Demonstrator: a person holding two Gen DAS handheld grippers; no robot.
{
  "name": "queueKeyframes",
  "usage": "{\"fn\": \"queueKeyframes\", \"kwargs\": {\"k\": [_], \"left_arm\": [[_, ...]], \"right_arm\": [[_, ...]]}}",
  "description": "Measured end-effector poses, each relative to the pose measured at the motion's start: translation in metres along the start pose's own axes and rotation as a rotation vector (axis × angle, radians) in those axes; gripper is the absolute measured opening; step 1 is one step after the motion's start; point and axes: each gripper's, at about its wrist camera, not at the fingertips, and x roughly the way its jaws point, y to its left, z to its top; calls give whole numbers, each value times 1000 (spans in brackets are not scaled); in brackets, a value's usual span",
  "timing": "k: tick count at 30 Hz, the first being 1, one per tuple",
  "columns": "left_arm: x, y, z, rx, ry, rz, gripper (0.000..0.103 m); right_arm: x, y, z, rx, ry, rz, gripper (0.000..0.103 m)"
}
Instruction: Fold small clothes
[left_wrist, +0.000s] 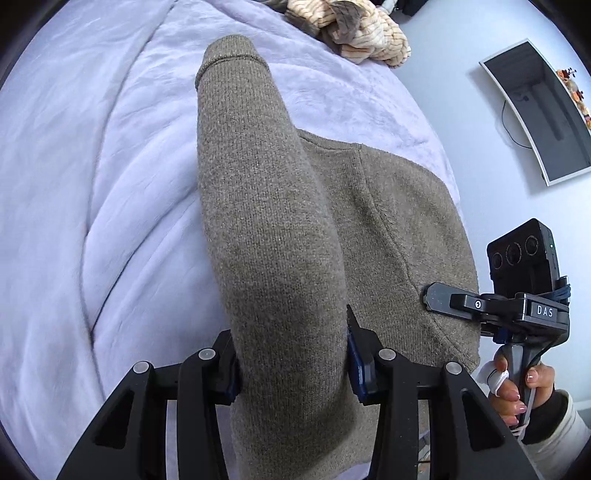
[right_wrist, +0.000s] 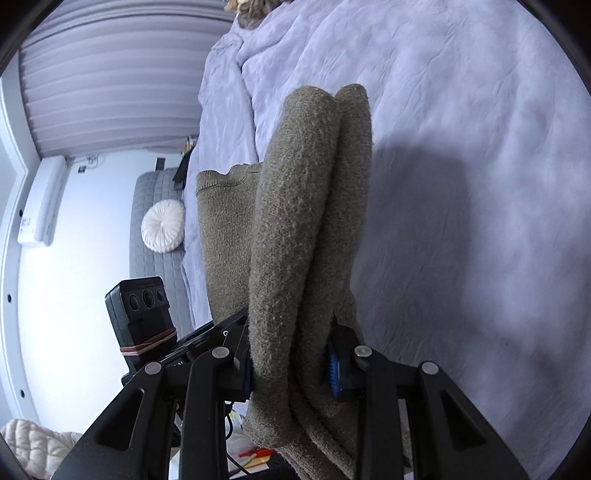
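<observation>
Above the bed (left_wrist: 74, 184), left gripper (left_wrist: 291, 365) and right gripper (right_wrist: 291, 365) each clench the sweater (left_wrist: 266, 221); lift evenly, keep it taut, lay the fold square.

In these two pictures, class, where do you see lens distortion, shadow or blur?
Left wrist view: the fisheye bends the wall screen and rounds the bed cover; dark corners. Right wrist view: the sweater casts a soft shadow on the bed cover; the window blind curves.
</observation>
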Motion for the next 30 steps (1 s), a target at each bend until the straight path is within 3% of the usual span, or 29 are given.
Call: {"fn": "queueKeyframes", "kwargs": {"k": [5, 7, 10, 12, 13, 16, 19, 21, 23, 24, 27, 30], "left_arm": [[-3, 34, -33, -56, 26, 26, 46], [9, 41, -42, -59, 46, 99, 46], [12, 59, -55, -89, 71, 228, 46], [-1, 72, -58, -124, 35, 220, 48], [-9, 78, -58, -145, 16, 221, 49], [-27, 89, -50, -153, -39, 290, 49], [-33, 95, -39, -178, -65, 280, 49], [-33, 101, -33, -166, -71, 290, 49], [-24, 94, -30, -136, -68, 316, 49], [-16, 90, -26, -121, -62, 335, 49], [-1, 84, -28, -81, -38, 398, 49], [13, 86, -30, -61, -27, 417, 52]], "right_arm": [[33, 6, -26, 3, 57, -21, 32], [47, -1, -31, 26, 78, -64, 32], [61, -19, -33, 111, 108, -216, 35], [57, -24, -32, 122, 101, -350, 36], [52, -25, -32, 123, 92, -377, 38], [34, -25, -34, 146, 43, -394, 53], [21, -33, -40, 185, -6, -321, 59], [34, -35, -40, 216, -8, -287, 59], [51, -37, -35, 217, 6, -279, 53], [61, -35, -32, 204, 15, -303, 26], [59, -13, -30, 67, 6, -409, 19], [63, 11, -28, -91, 16, -537, 14]]}}
